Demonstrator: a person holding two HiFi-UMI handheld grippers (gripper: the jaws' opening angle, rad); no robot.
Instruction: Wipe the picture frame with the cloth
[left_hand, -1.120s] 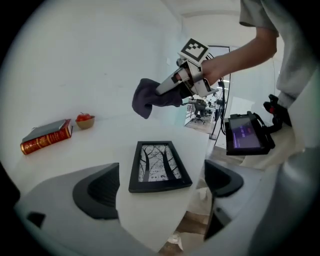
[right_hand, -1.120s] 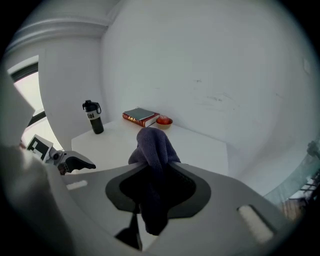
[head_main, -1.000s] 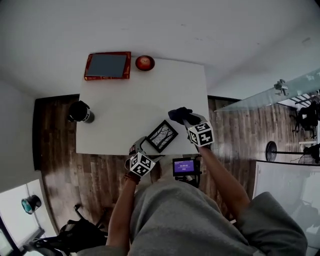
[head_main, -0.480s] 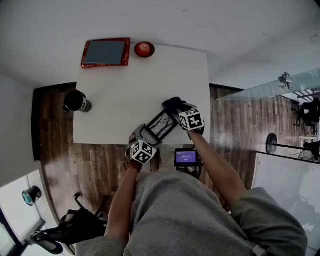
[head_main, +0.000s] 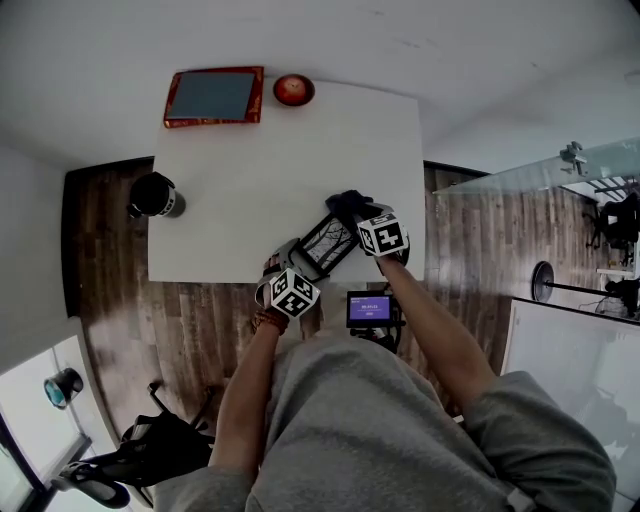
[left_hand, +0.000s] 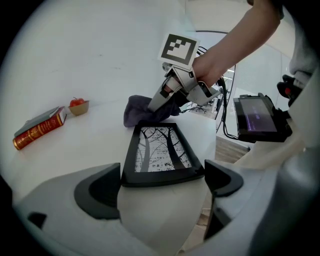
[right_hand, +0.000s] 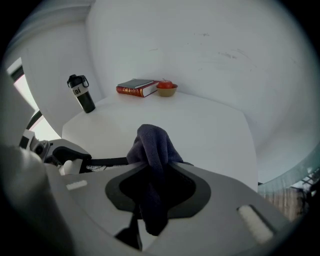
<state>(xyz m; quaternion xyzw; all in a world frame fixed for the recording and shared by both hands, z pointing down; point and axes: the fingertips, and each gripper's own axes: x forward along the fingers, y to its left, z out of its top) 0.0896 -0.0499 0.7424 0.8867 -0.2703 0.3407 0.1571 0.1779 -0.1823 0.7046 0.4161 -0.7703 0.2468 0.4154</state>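
We see a black picture frame (left_hand: 161, 177) around a black-and-white tree print, a dark bluish cloth (right_hand: 152, 145), a white counter (head_main: 250, 190), a red book (right_hand: 136, 88) with gold bands, and a black bottle (right_hand: 83, 95).

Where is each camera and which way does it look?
Head view: on the person's head, looking down at the table; arms, left gripper, right gripper show.
Left gripper view: on that gripper, facing the picture frame it grips; the right hand shows.
Right gripper view: on that gripper, facing across the table past its cloth; only jaws show.
Both gripper views share cloth and book.
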